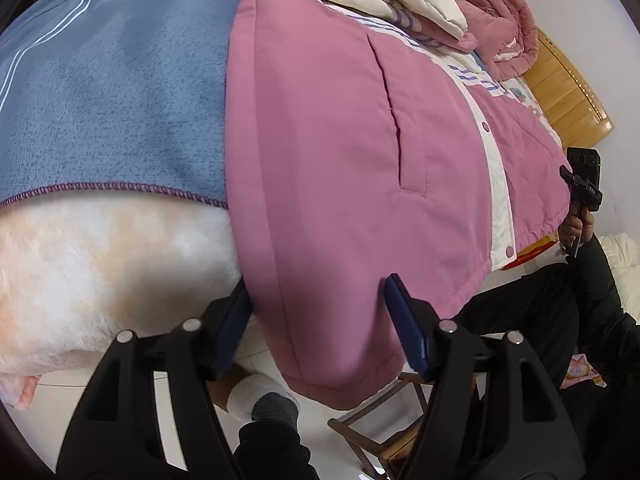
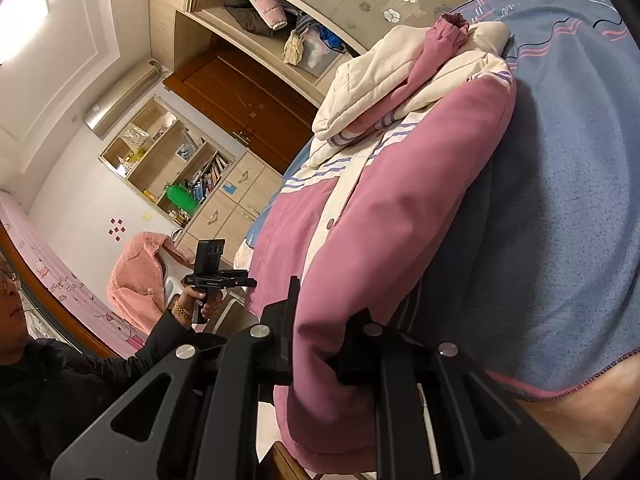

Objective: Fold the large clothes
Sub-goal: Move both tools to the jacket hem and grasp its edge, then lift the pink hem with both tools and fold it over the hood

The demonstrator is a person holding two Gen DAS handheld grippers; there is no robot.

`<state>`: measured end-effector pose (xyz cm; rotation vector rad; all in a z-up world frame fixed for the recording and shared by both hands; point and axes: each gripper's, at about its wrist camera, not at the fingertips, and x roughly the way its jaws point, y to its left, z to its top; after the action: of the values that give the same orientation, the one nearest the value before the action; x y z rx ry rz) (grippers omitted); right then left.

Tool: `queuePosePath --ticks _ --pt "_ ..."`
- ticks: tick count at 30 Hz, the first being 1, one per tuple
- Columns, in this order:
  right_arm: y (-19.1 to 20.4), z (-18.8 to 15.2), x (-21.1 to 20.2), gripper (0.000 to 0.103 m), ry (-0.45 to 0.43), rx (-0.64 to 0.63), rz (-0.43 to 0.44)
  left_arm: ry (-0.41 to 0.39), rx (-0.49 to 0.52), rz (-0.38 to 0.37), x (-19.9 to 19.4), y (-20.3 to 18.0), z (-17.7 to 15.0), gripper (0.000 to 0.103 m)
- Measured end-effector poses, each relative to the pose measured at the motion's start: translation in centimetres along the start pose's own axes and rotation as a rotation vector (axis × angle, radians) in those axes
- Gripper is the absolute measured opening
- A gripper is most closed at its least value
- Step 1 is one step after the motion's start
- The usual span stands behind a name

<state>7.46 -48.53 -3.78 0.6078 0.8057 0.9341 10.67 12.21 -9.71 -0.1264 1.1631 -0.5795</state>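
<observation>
Softly padded and smooth, the pink jacket (image 1: pixel 340 168) lay spread over a fuzzy blue blanket (image 1: pixel 104 92) on the bed, its rounded hem hanging off the near edge. The left tool (image 1: pixel 316 320) straddled that hem, jaws apart, while the right tool (image 2: pixel 316 320) pinched a thick quilted fold.

Left claw's (image 1: pixel 316 320) left pad (image 1: pixel 234 320) slips behind the pink jacket's (image 1: pixel 340 160) hem, so contact there can't be told. At three o'clock, the other claw (image 1: pixel 582 192) is half cut by the jacket edge. Shelf books (image 2: pixel 208 178) too small to read.
</observation>
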Motion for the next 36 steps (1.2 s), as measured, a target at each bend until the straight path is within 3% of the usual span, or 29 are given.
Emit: queuePosePath --ticks 2,4,5,6,9,14,16,21,25,29,33,36 --pt "-0.1 0.0 0.1 0.014 0.003 0.0 0.005 -0.011 -0.002 0.009 0.0 -0.2 0.1 0.047" --pt "-0.2 0.0 0.1 0.014 0.0 0.007 0.016 -0.022 -0.002 -0.029 -0.3 -0.5 0.3 0.03" --pt "-0.2 0.1 0.1 0.014 -0.002 0.007 0.023 -0.035 0.001 -0.055 -0.4 -0.8 0.5 0.015" --pt "-0.3 0.2 0.1 0.014 -0.007 0.008 0.029 -0.053 0.007 -0.09 -0.9 -1.1 0.6 0.013" --pt "-0.1 0.6 0.1 0.014 -0.026 0.013 0.059 -0.107 0.004 -0.195 -2.4 -1.4 0.9 0.01" --pt "0.3 2.0 0.1 0.014 -0.085 0.035 0.154 -0.27 0.02 -0.34 -5.1 -2.5 2.2 0.008" --pt "0.5 2.8 0.2 0.014 -0.119 0.04 0.183 -0.348 0.025 -0.332 -6.2 -3.4 3.0 0.008" --pt "1.3 4.6 0.8 0.014 -0.183 0.034 0.229 -0.427 0.049 -0.297 -6.9 -6.0 4.7 0.008" --pt "1.9 6.6 1.5 0.014 -0.23 0.037 0.275 -0.474 0.033 -0.339 -7.3 -6.3 6.4 0.007" --pt "1.8 9.5 1.5 0.014 -0.304 0.071 0.348 -0.527 -0.045 -0.403 -8.1 -5.3 8.4 0.007" --pt "1.1 13.7 1.7 0.014 -0.37 0.101 0.42 -0.587 -0.129 -0.432 -9.6 -3.3 12.3 0.008" --pt "-0.2 18.7 2.0 0.014 -0.412 0.132 0.44 -0.603 -0.147 -0.454 -11.1 -2.2 17.3 0.008"
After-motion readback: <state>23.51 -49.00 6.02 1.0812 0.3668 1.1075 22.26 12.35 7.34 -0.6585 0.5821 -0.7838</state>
